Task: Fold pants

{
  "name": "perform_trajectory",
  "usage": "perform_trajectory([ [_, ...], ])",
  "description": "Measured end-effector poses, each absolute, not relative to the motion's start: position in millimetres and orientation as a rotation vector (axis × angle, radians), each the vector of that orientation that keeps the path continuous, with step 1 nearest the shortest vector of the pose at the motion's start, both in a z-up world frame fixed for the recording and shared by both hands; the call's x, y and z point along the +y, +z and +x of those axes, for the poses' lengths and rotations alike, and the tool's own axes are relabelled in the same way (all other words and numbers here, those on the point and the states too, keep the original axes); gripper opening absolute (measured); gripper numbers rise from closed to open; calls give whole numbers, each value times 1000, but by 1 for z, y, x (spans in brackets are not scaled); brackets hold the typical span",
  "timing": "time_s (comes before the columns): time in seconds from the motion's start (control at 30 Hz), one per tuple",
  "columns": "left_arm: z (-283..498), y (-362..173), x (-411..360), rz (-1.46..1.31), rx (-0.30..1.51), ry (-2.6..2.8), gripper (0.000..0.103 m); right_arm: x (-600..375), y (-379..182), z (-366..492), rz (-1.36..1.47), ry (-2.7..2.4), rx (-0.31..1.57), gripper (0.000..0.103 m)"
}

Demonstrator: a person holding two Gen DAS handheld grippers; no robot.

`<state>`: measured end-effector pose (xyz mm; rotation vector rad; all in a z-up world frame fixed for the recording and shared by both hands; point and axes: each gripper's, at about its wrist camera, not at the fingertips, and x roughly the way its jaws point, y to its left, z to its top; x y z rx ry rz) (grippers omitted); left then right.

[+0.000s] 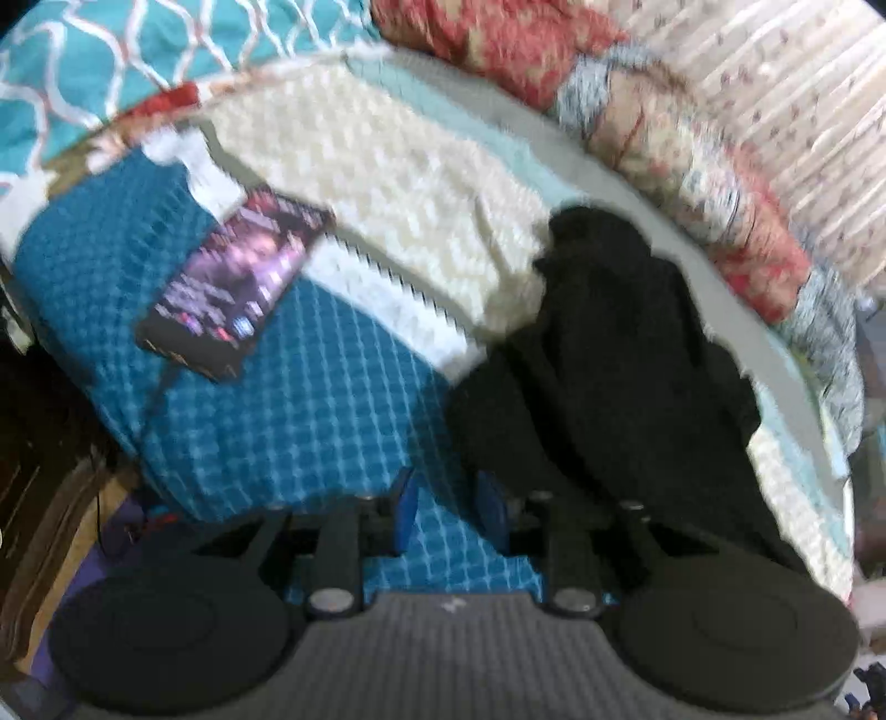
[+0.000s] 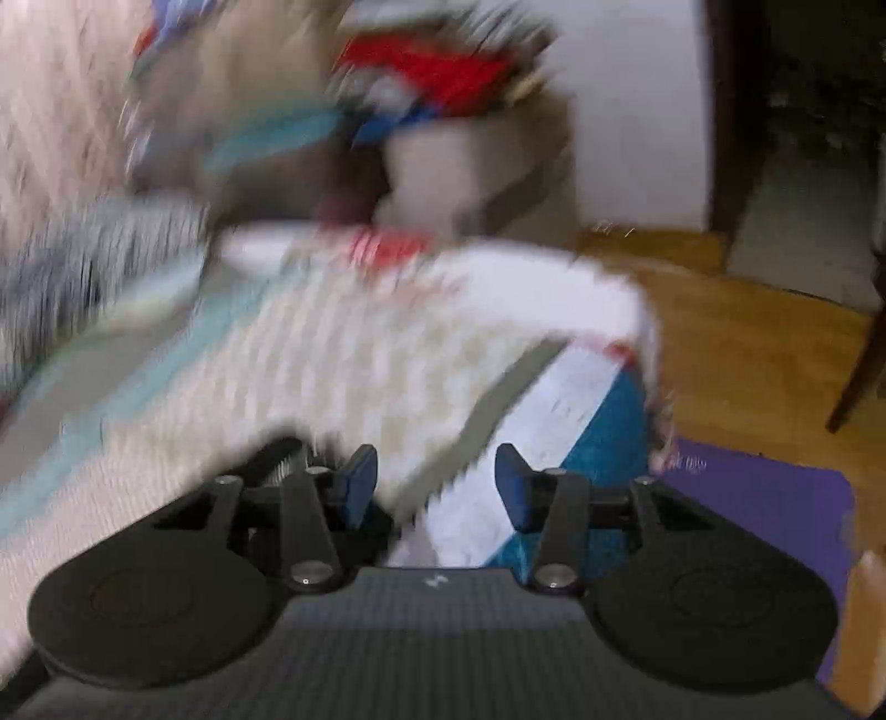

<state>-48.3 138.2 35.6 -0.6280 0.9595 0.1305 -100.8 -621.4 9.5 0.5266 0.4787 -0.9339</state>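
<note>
The left gripper (image 1: 446,512) hangs over the bed (image 1: 310,387), jaws slightly parted with nothing between them. The black pants (image 1: 603,365) lie bunched just right of and beyond those jaws. The right gripper (image 2: 434,487) has jaws wide apart and empty above a cream blanket (image 2: 354,354); no pants appear there.

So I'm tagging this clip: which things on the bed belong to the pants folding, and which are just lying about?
Job: crumpled black fabric pants; left tongs and right tongs, both empty.

Lying about: dark glossy rectangular booklet; cream knitted blanket; teal checked bedspread; red floral quilt.
</note>
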Motion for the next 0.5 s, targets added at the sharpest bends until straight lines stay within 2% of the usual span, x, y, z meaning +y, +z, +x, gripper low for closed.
perform_trajectory([
  [0.03, -46, 42, 147, -640, 935, 141, 33, -616, 18, -103, 540, -929, 428, 50],
  [0.1, -30, 54, 161, -633, 895, 155, 47, -604, 30, -90, 536, -837, 394, 50],
  [0.13, -13, 61, 166, -618, 875, 166, 49, -595, 36, -76, 532, -755, 409, 50],
  [0.3, 93, 71, 149, -508, 807, 92, 79, -534, 32, 22, 667, -229, 522, 50],
  [0.5, 219, 34, 96, -488, 881, -46, 91, -417, -16, 138, 631, 154, 769, 50],
])
